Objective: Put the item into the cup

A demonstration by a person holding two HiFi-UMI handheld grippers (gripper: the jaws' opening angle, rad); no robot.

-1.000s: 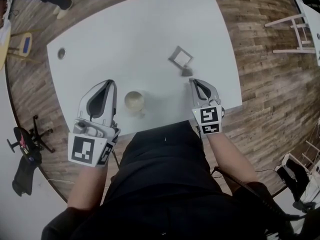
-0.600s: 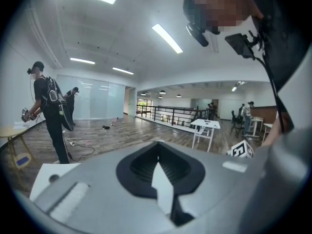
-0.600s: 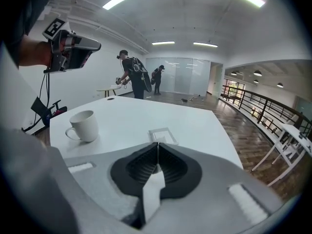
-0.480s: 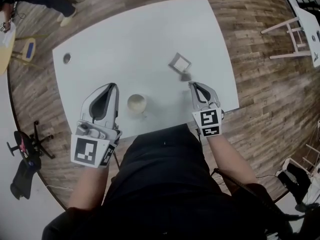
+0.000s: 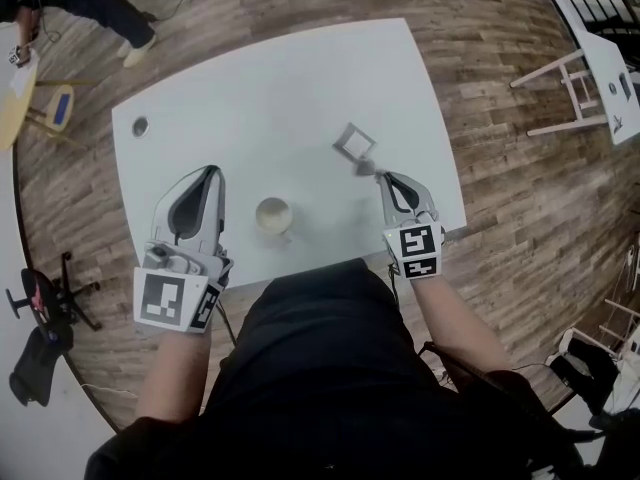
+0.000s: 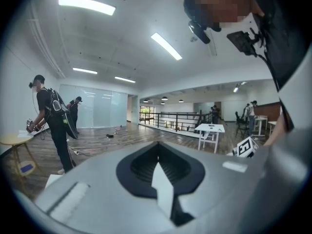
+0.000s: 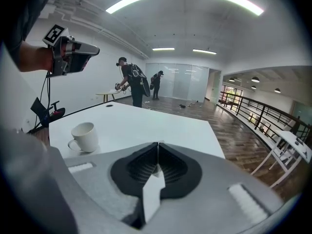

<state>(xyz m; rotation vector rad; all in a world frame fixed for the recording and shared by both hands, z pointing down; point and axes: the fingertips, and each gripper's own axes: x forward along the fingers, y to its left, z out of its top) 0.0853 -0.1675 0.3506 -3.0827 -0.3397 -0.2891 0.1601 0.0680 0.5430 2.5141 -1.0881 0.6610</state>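
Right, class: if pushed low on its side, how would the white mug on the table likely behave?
Upright and squat, the mug probably slides on the smooth table rather than tipping. If toppled, its side handle would likely stop it rolling far. It looks ceramic: likely rigid, heavyish and chippable.

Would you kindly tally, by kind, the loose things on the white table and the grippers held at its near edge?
Cup: 1
Small grey item: 1 (it may be two pieces; too small to tell)
Grippers: 2, the left gripper and the right gripper
Total: 4
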